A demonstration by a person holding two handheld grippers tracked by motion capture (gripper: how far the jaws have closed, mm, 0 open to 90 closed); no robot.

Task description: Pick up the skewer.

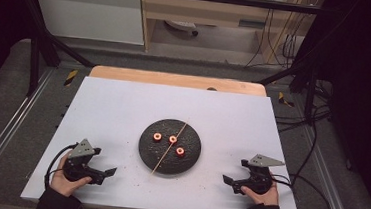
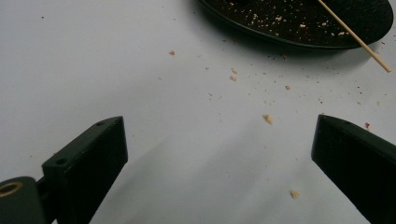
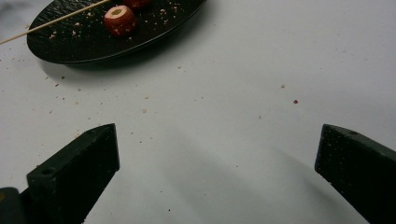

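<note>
We see a black plate [image 1: 169, 159] at the centre of the white surface [image 1: 123, 109], carrying three red rings [image 1: 172, 139] and a thin wooden skewer [image 1: 161, 162] laid across it. The left gripper [image 1: 101, 174] and right gripper [image 1: 233, 180] rest on the surface either side of the plate, each with fingers apart and empty.

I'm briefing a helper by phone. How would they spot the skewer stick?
Find the round black plate mid-table on the white board. A thin pale wooden skewer lies diagonally across it, its near end overhanging the rim. Unlike the three red cored pieces beside it, it is long and straight.
</note>
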